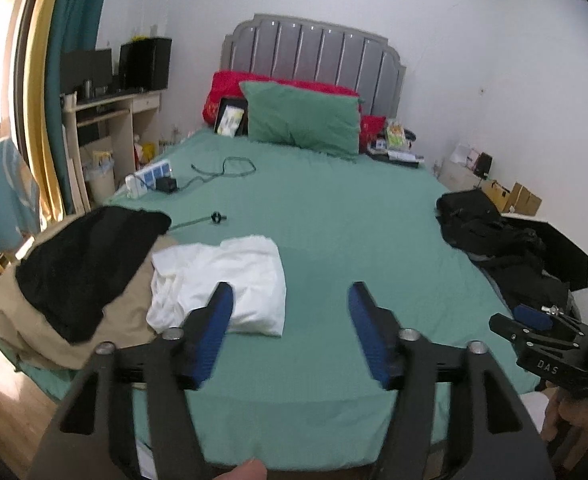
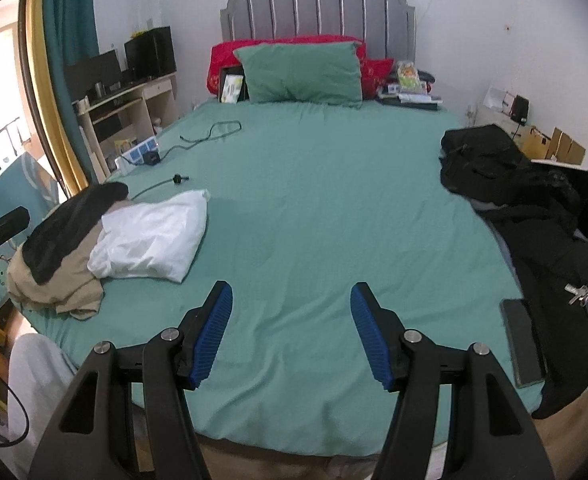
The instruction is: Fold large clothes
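1. A folded white garment (image 1: 230,280) lies at the lower left of the left wrist view, on the green bed sheet (image 1: 333,220); in the right wrist view it sits at middle left (image 2: 154,236).
2. Its left edge touches a tan garment (image 1: 94,320), and a black garment (image 1: 82,260) lies on top of the tan one, at the bed's left edge.
3. A heap of black clothes (image 2: 525,200) lies along the right edge of the bed, with a bunch of keys (image 2: 585,300) on it and a dark phone (image 2: 521,344) just beside it at lower right.
4. The left tongs (image 1: 292,320) hang over the near middle of the sheet, blue pads wide apart and gripping nothing; the left pad overlaps the white garment in the picture.
5. The right tongs (image 2: 292,320) also stand spread over bare sheet, gripping nothing, well apart from both piles.
6. At the top centre a green pillow (image 2: 301,72) leans against red cushions (image 2: 226,60) and a grey headboard (image 2: 317,8).
7. A power strip (image 1: 150,176) and a cable (image 1: 230,168) lie at upper left on the sheet.
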